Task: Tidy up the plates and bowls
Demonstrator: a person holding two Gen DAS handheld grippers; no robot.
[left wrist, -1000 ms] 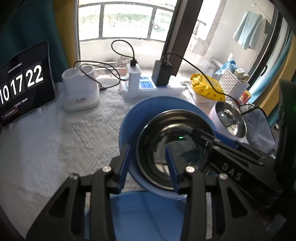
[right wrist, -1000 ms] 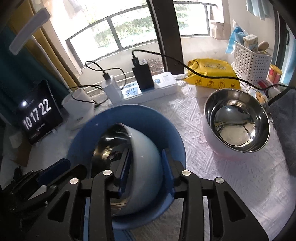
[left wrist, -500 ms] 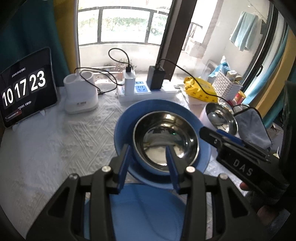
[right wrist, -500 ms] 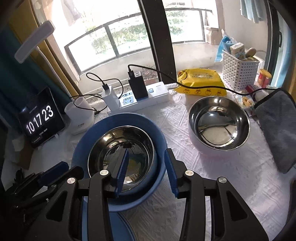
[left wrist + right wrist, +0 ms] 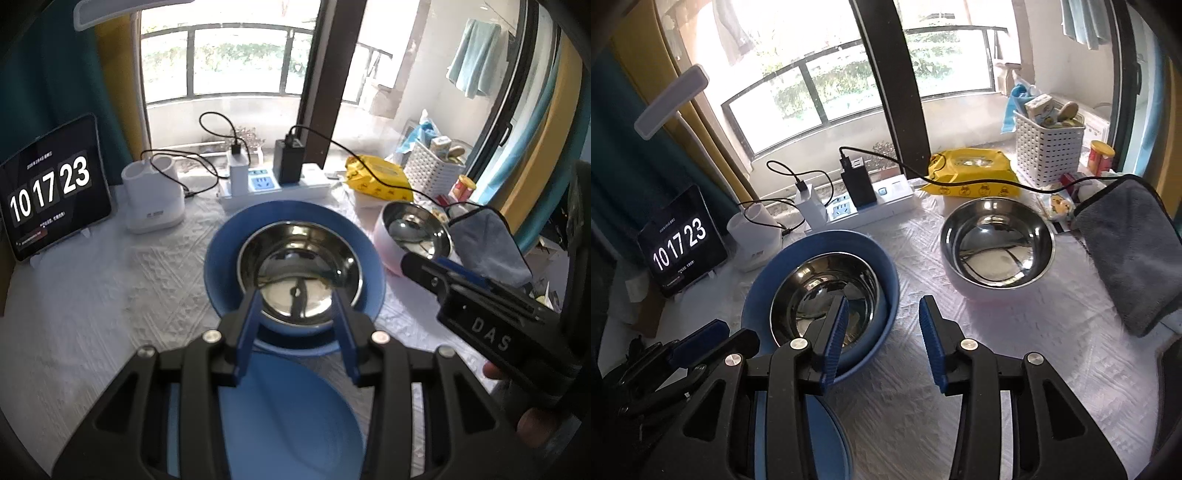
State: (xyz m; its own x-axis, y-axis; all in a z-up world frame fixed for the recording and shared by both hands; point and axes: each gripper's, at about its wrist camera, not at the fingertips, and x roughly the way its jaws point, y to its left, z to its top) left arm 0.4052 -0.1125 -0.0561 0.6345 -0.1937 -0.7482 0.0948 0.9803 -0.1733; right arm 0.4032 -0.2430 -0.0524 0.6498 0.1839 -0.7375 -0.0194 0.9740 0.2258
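A steel bowl (image 5: 299, 258) (image 5: 820, 284) sits level inside a deep blue bowl (image 5: 221, 251) (image 5: 886, 273) on the white cloth. My left gripper (image 5: 297, 306) hovers open above its near rim, with nothing between the fingers. My right gripper (image 5: 882, 314) is open too, holds nothing, and hangs just right of the blue bowl. A flat blue plate (image 5: 288, 417) (image 5: 827, 443) lies below both grippers at the near edge. A second steel bowl with a pale outside (image 5: 413, 229) (image 5: 997, 240) stands to the right.
At the far left stands a tablet clock (image 5: 51, 188), with a white holder (image 5: 151, 199) beside it. A power strip (image 5: 871, 210) with chargers and cables runs along the back. A yellow pack (image 5: 971, 177), a white basket (image 5: 1049, 151) and a grey cloth (image 5: 1130, 251) fill the right side.
The steel bowl was tilted in the right gripper's fingers; it now lies flat in the blue bowl, let go. Both grippers have drawn back and up.
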